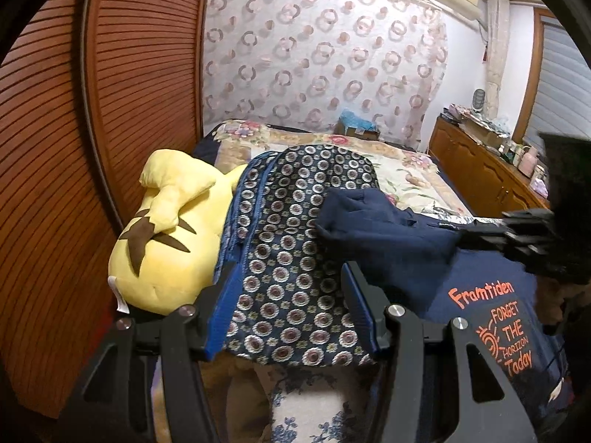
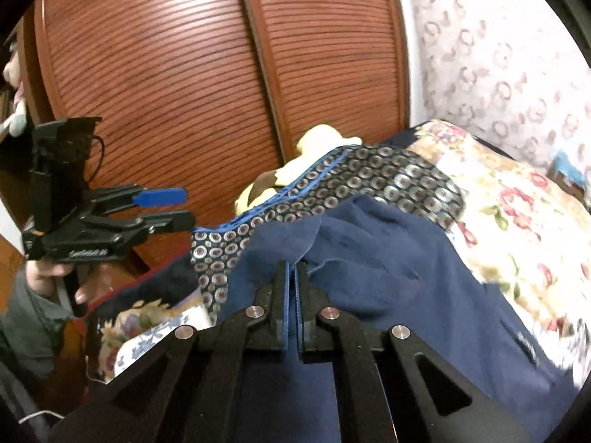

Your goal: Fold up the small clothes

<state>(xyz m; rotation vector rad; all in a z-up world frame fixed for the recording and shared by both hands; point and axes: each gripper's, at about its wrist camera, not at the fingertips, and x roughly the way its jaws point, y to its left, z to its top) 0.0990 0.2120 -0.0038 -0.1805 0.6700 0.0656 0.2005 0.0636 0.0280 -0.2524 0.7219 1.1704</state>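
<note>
A navy T-shirt (image 1: pixel 388 236) with orange print (image 1: pixel 498 317) lies on the bed, one part lifted and bunched over a navy cushion with ring patterns (image 1: pixel 295 203). My right gripper (image 2: pixel 291 265) is shut on a fold of the T-shirt (image 2: pixel 388 258), with cloth pinched between its blue pads. In the left wrist view the right gripper (image 1: pixel 465 232) reaches in from the right edge into the navy cloth. My left gripper (image 1: pixel 290 273) hangs open above the cushion's near end, holding nothing. From the right wrist view the left gripper (image 2: pixel 186 206) is off to the left, clear of the shirt.
A yellow plush toy (image 1: pixel 166 229) lies left of the cushion against the brown louvred wardrobe doors (image 1: pixel 92 110). The floral quilt (image 1: pixel 406 173) covers the bed beyond. A wooden dresser (image 1: pixel 480 173) with bottles stands at the right. A person's hand (image 2: pixel 44 280) grips the left tool's handle.
</note>
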